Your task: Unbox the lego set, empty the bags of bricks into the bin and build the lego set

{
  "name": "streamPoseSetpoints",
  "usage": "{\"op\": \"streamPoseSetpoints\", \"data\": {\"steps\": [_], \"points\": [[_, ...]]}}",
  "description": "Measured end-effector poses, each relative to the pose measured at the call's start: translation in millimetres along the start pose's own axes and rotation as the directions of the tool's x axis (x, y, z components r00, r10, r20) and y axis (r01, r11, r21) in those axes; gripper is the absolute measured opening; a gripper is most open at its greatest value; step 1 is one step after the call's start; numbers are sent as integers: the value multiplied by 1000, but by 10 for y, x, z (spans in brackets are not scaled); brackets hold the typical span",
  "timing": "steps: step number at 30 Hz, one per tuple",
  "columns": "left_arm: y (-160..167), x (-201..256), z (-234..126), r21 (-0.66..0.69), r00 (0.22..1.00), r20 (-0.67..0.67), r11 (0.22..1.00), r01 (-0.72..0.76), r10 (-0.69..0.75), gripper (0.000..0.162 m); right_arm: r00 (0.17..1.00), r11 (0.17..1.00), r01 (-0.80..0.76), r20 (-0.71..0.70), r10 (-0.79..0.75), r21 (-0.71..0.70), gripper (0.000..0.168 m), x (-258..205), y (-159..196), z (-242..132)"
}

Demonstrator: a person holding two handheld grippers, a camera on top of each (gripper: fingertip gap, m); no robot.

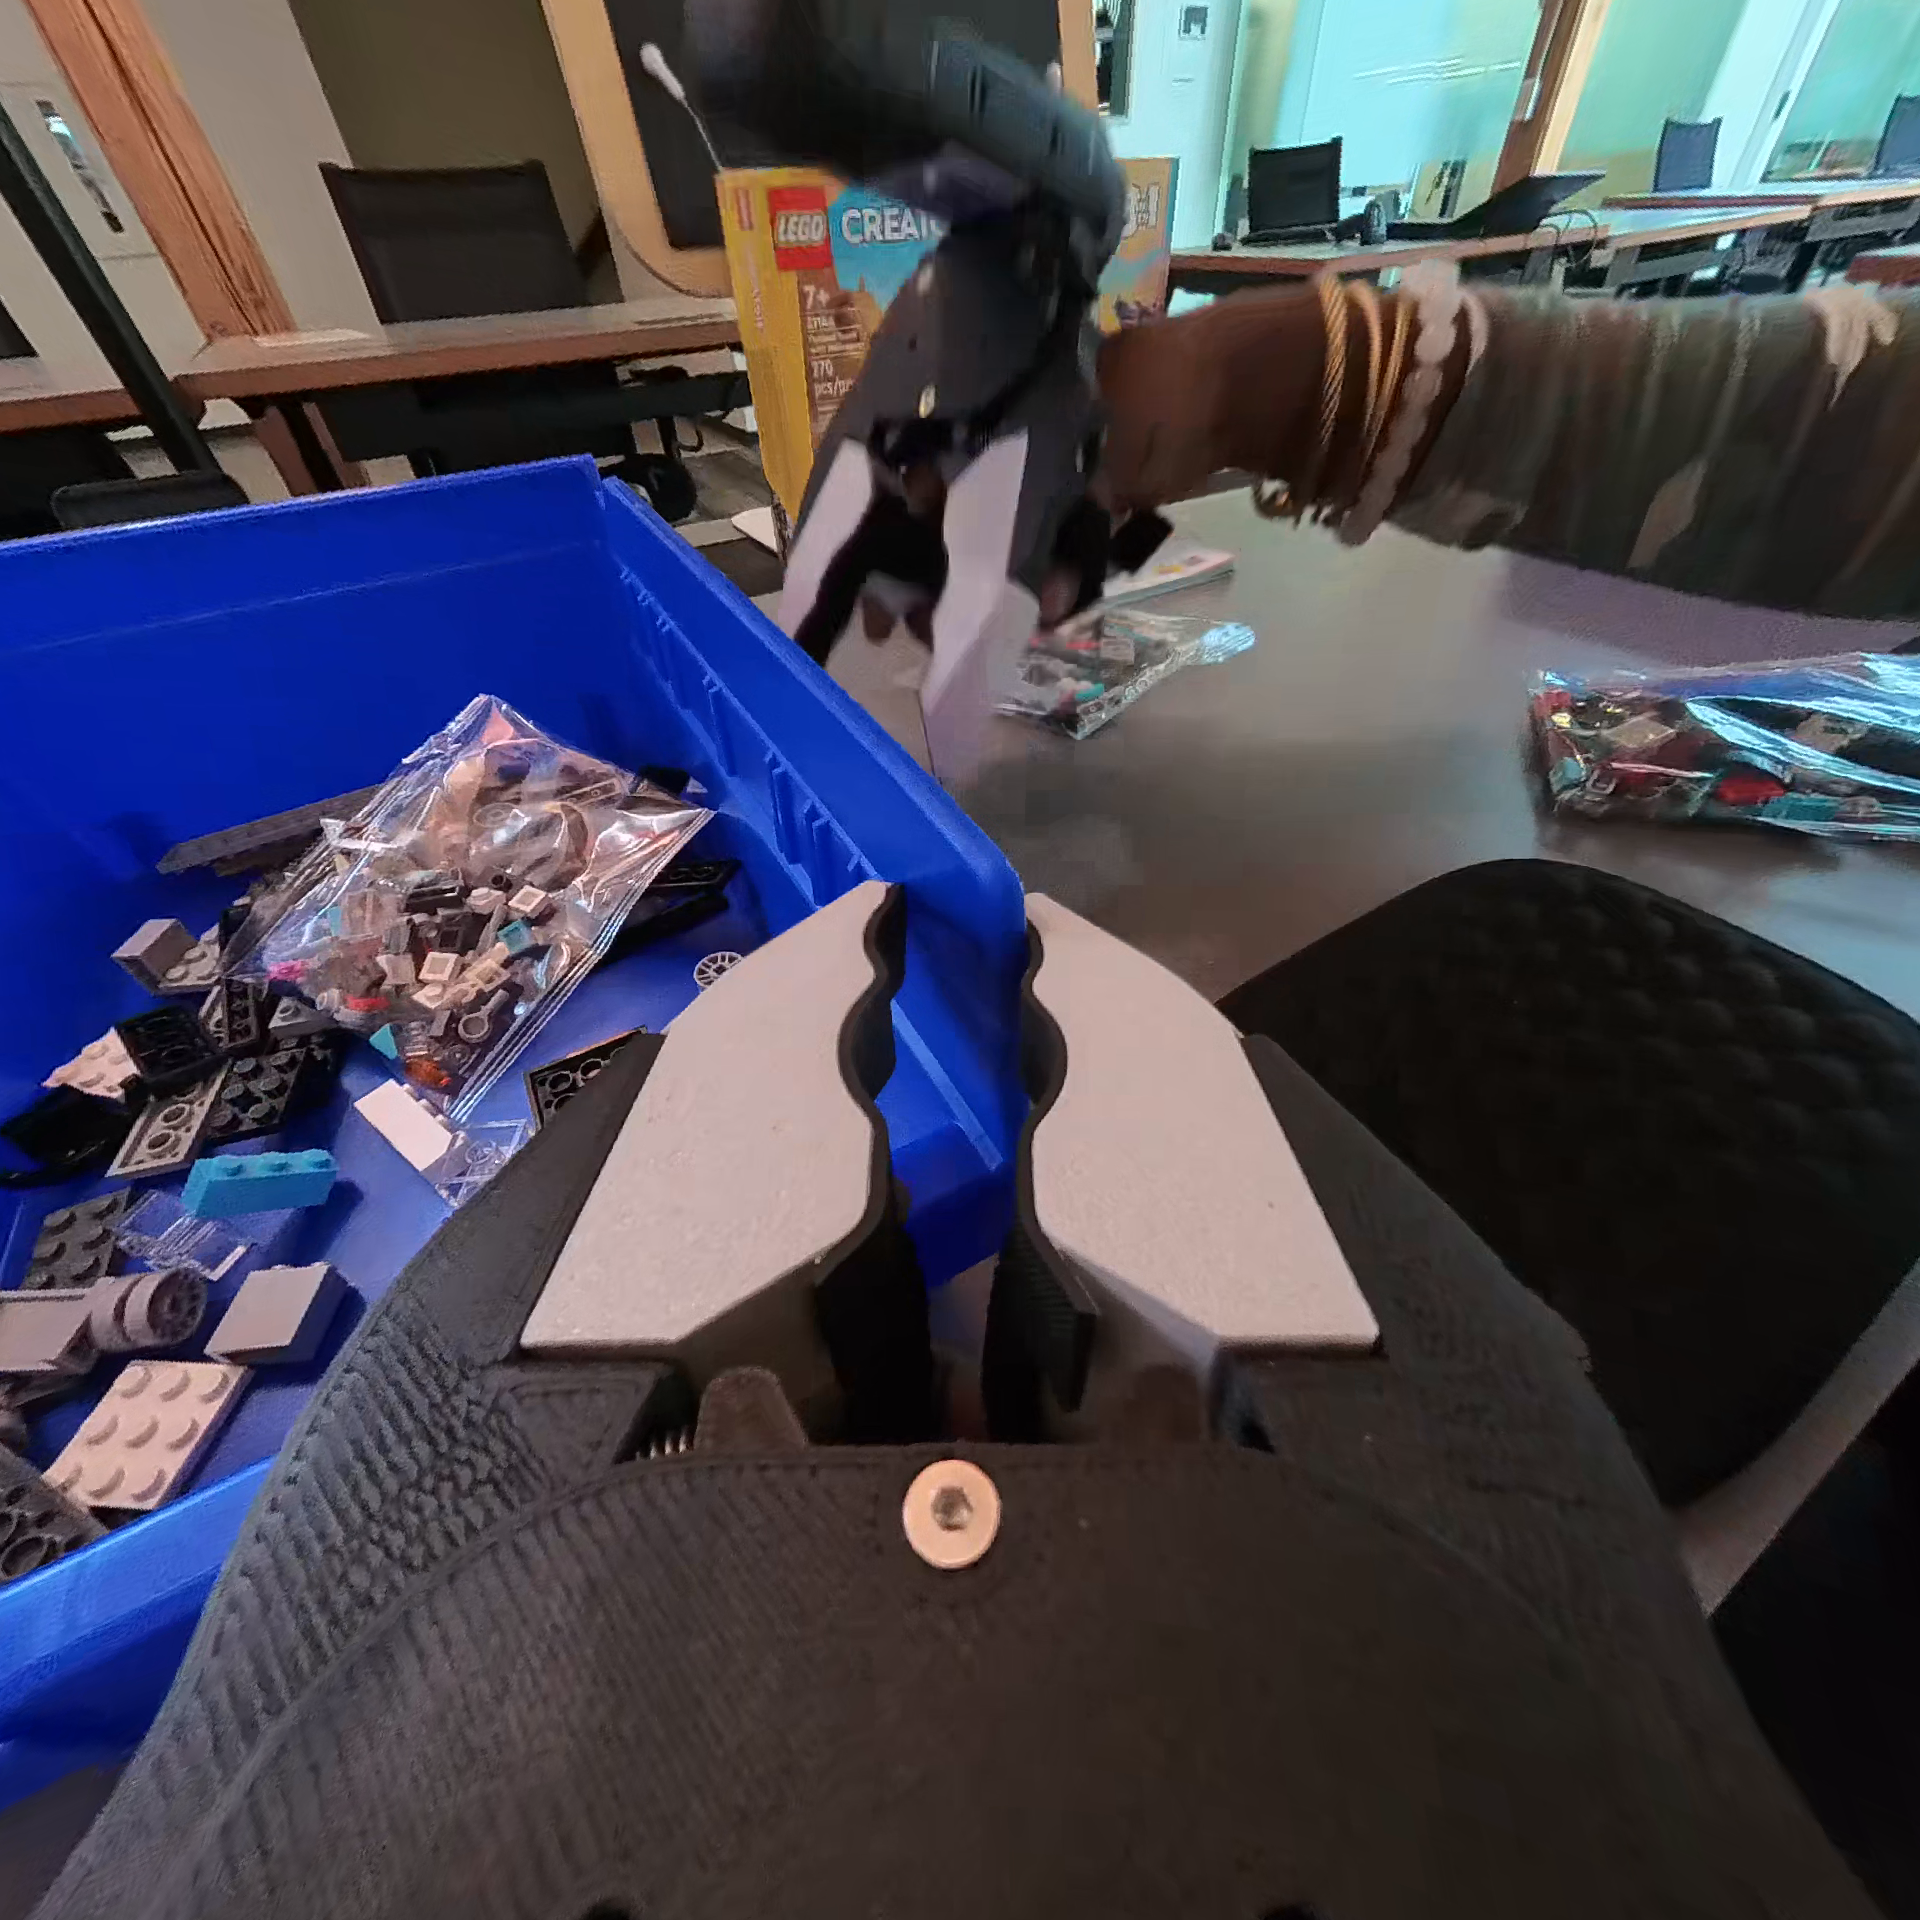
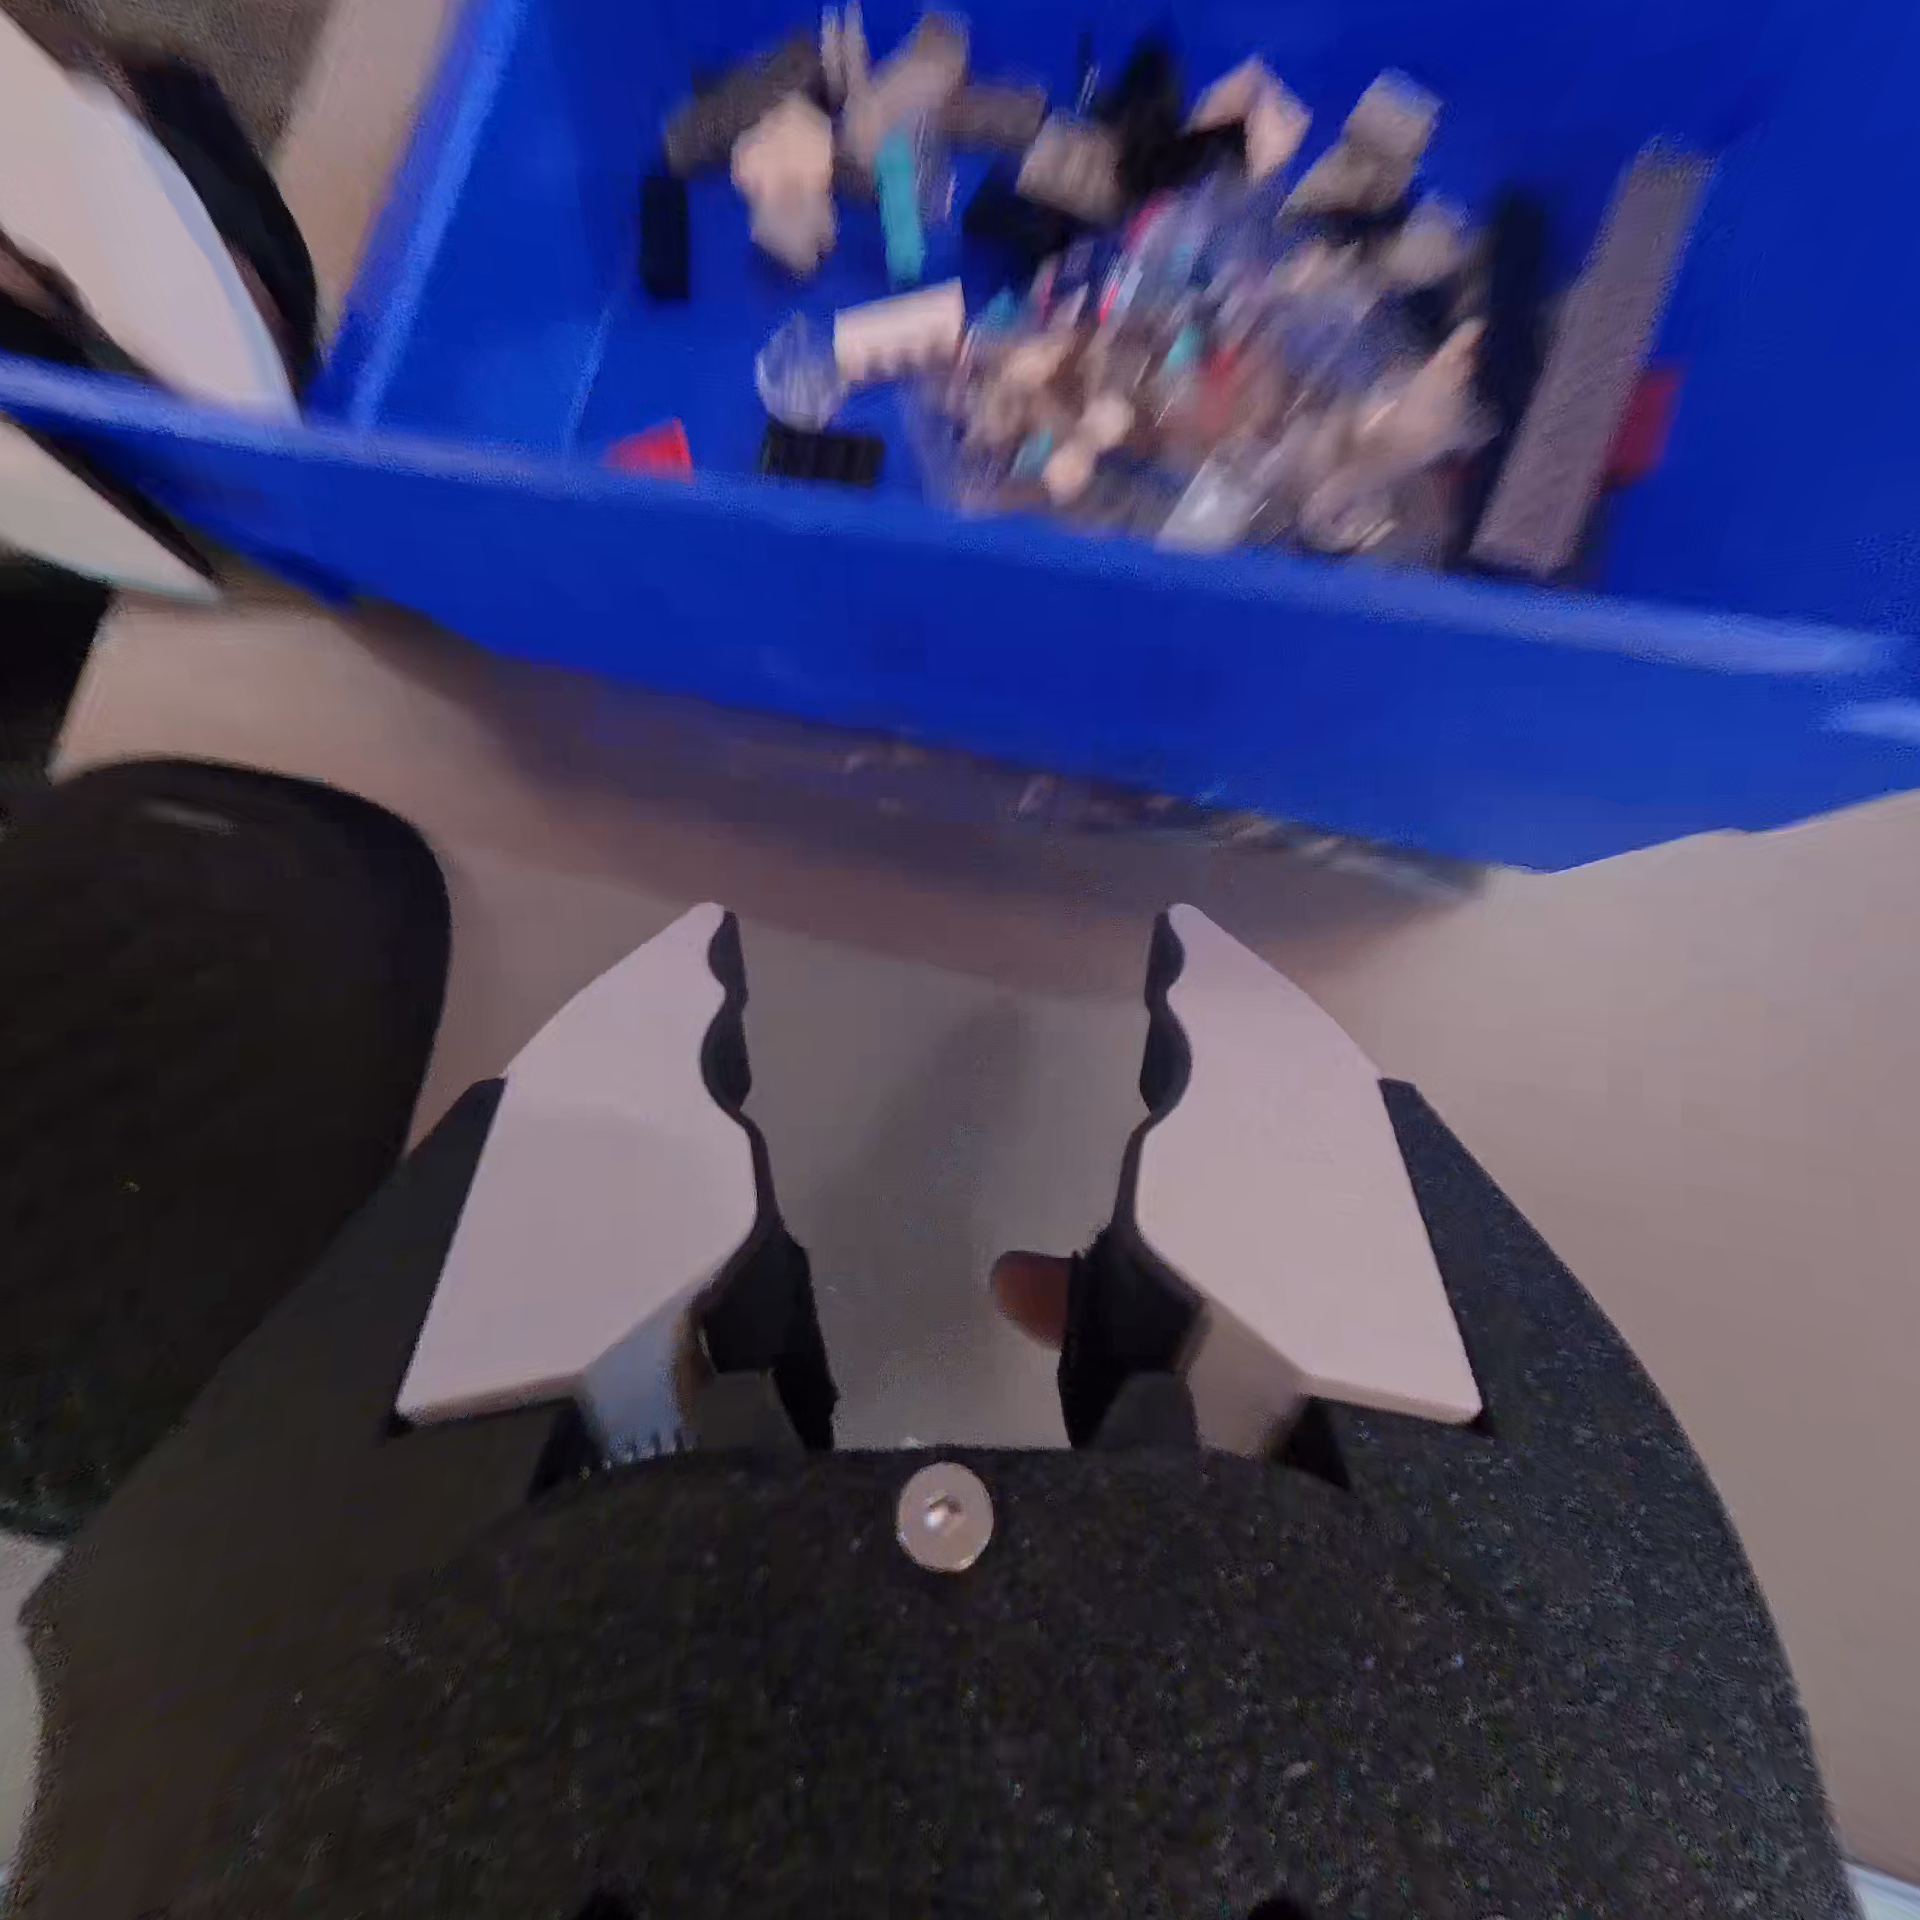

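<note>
A blue bin (image 1: pixel 520 582) stands at the left on the table and holds loose bricks (image 1: pixel 260 1184) and a clear bag of small bricks (image 1: pixel 457 904). My left gripper (image 1: pixel 961 920) hovers over the bin's near right corner, slightly open and empty. My right gripper (image 1: pixel 883 634) is blurred, open and empty, above the table just right of the bin. In the right wrist view the right gripper (image 2: pixel 945 925) is open over bare table, facing the bin's side wall (image 2: pixel 935 665). Two more bags of bricks lie on the table: a small one (image 1: pixel 1122 655) and a larger one (image 1: pixel 1745 758).
The yellow lego box (image 1: pixel 779 343) stands upright behind the bin, with a booklet (image 1: pixel 1174 571) lying near it. A black chair back (image 1: pixel 1610 1143) is at the table's near edge. A person's sleeved arm with bracelets (image 1: pixel 1558 416) reaches across from the right. Desks and chairs stand behind.
</note>
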State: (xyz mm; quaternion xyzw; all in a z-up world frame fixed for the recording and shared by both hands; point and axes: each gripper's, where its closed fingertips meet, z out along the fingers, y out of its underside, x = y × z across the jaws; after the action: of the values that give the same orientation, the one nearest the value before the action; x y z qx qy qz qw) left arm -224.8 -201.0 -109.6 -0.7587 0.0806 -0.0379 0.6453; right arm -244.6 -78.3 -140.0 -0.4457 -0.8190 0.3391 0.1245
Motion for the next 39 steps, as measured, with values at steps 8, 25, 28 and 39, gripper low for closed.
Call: {"op": "streamPoseSetpoints", "data": {"steps": [8,25,28,39], "points": [[11,-2,-1,-35,1000,-1,999,2,-2,19,915,929,370,-179,-360,23,93,147,-509,-56],[29,-224,-5,-134,997,61,989,61,-54,16,622,739,641,-426,-657,-205,48,619,-485,89],[-191,-186,-119,-117,997,-40,991,64,-69,44,711,802,583,-395,-581,-130,75,563,-474,-32],[-161,-1264,167,-474,904,37,803,-360,427,41,835,852,414,-506,-216,321,82,-214,-539,-1459]]}}
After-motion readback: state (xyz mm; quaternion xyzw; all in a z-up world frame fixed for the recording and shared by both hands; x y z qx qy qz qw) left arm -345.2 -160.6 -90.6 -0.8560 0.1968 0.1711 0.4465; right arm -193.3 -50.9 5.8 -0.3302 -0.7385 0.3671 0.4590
